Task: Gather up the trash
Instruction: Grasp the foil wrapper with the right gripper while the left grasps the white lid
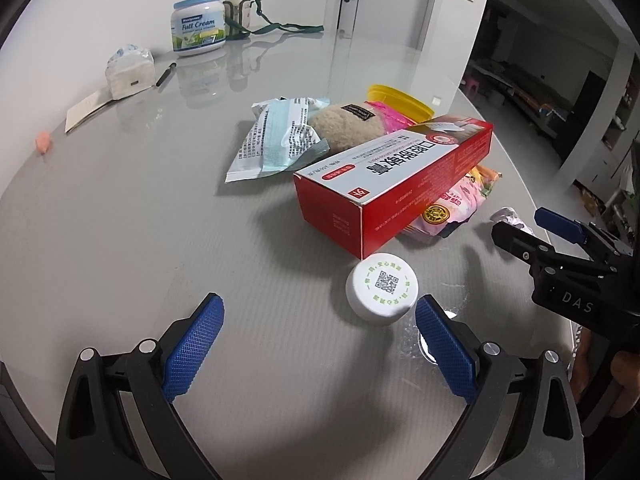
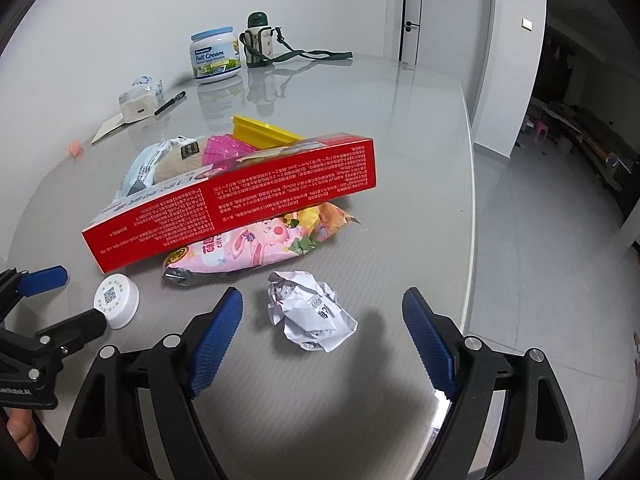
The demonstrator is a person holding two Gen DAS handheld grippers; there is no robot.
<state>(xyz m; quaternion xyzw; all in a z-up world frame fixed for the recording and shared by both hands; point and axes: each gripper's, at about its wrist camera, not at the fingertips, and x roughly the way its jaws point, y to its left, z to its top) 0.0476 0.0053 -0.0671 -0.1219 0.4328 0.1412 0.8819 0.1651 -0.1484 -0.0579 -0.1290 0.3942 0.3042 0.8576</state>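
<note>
Tabletop: both tools [image 1: 320, 338] [image 2: 322, 334] spread wide, gripping nothing.

table [image 2: 400, 128]: grey, glossy | on it: white cap [image 1: 382, 294], crumpled paper [image 2: 310, 312], milk-powder tub [image 1: 198, 26], possibly notebook [image 1: 86, 111]

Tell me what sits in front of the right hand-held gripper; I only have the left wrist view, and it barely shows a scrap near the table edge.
Observer: A crumpled paper ball lies on the table, between the open fingers of the right hand-held gripper.
Operator: Is it touching the pink bag?
Observer: No, the pink snack bag lies apart, just beyond it.
Operator: What holds the red box up?
Observer: The red box rests tilted on that bag.
</note>
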